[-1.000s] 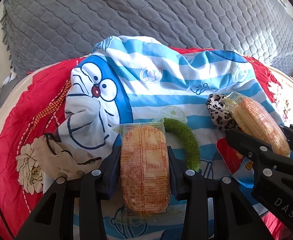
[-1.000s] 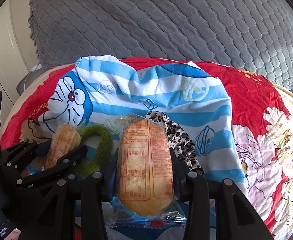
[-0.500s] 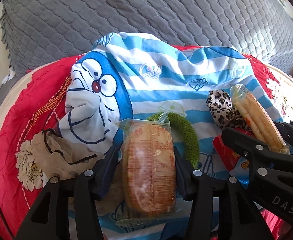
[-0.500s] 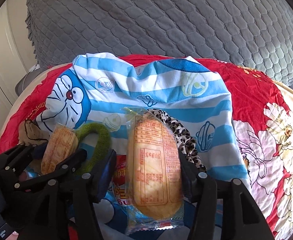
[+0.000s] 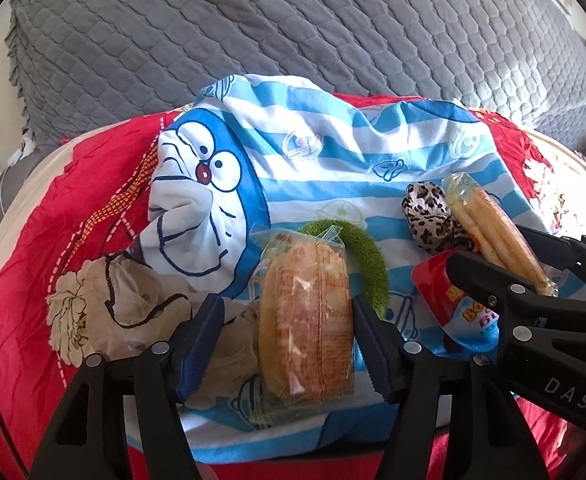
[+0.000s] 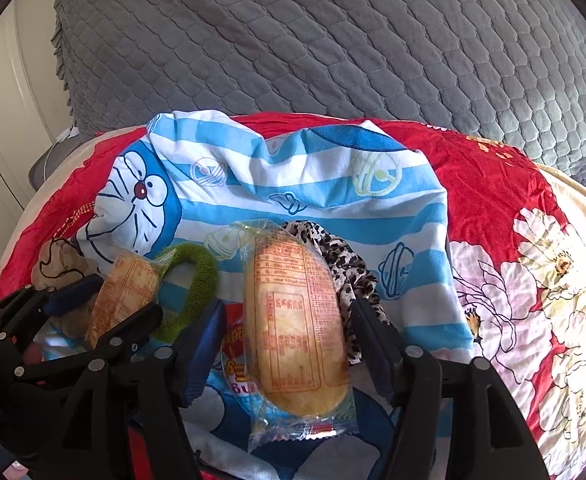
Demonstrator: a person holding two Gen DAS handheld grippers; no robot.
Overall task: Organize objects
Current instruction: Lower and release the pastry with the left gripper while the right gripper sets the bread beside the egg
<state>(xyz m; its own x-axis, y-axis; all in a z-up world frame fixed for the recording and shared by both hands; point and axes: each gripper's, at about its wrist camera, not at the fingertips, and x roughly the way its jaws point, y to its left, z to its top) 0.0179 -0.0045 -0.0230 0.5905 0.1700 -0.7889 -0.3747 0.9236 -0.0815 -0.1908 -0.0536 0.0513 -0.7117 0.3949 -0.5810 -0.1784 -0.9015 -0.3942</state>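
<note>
Two clear-wrapped bread packets lie on a blue-and-white striped cartoon cloth. One packet lies between the fingers of my left gripper, whose jaws are opening, with a clear gap at the left pad. The other packet lies between the fingers of my right gripper, also opening, with a gap on each side. It rests partly on a red-and-blue snack pouch. In the left wrist view the right gripper shows at the right edge; in the right wrist view the left gripper shows at the left.
A green knitted ring and a leopard-print scrunchie lie between the two packets. A beige cloth with black trim sits left of my left gripper. The striped cloth lies on a red floral bedspread, with a grey quilted cover behind.
Both grippers' jaws have widened and let go of their bread packets. The packets have settled onto the striped cloth, the right one tilting a little.
</note>
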